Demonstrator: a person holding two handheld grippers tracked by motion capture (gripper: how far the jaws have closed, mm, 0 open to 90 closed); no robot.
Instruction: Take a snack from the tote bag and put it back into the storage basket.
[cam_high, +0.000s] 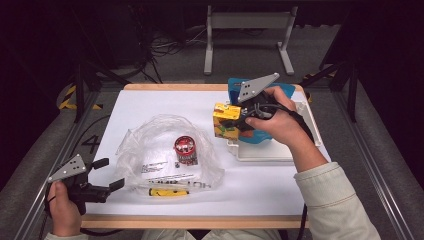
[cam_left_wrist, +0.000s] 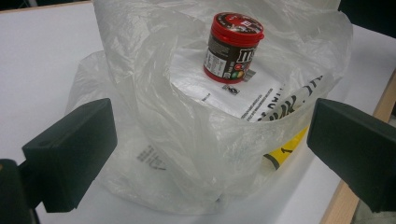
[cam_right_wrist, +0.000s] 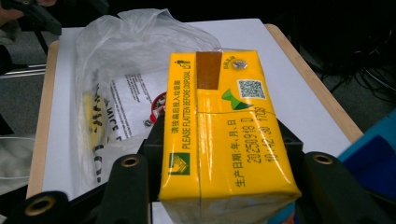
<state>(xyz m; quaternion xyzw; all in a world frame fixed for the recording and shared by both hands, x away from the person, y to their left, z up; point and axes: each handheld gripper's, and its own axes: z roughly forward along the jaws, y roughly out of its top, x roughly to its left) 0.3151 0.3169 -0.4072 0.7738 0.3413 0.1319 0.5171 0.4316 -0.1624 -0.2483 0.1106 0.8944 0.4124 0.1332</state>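
Dark floor and a tangle of cables lie beyond the white tabletop, which has a pale wooden edge. Landmark for everything is the clear plastic bag slumped near the middle of the tabletop, its mouth standing open. Inside the bag stands a small brown jar with a red lid, upright on a printed white sheet. A yellow strip with dark lettering runs along the side of the bag nearest the person.

To the right of the bag, just past its rim, the right gripper holds a yellow drink carton; its jaws press on the two long sides of the carton, which lies flat between them in the right gripper view, its printed top face up and a brown patch near the far end. Behind the carton, farther from the bag, sits a white tray with a blue container over it.

At the bag's near left corner, the left gripper rests low over the tabletop. Its jaws stand wide apart and grip nothing; in the left gripper view the bag's crumpled wall lies between them, untouched.
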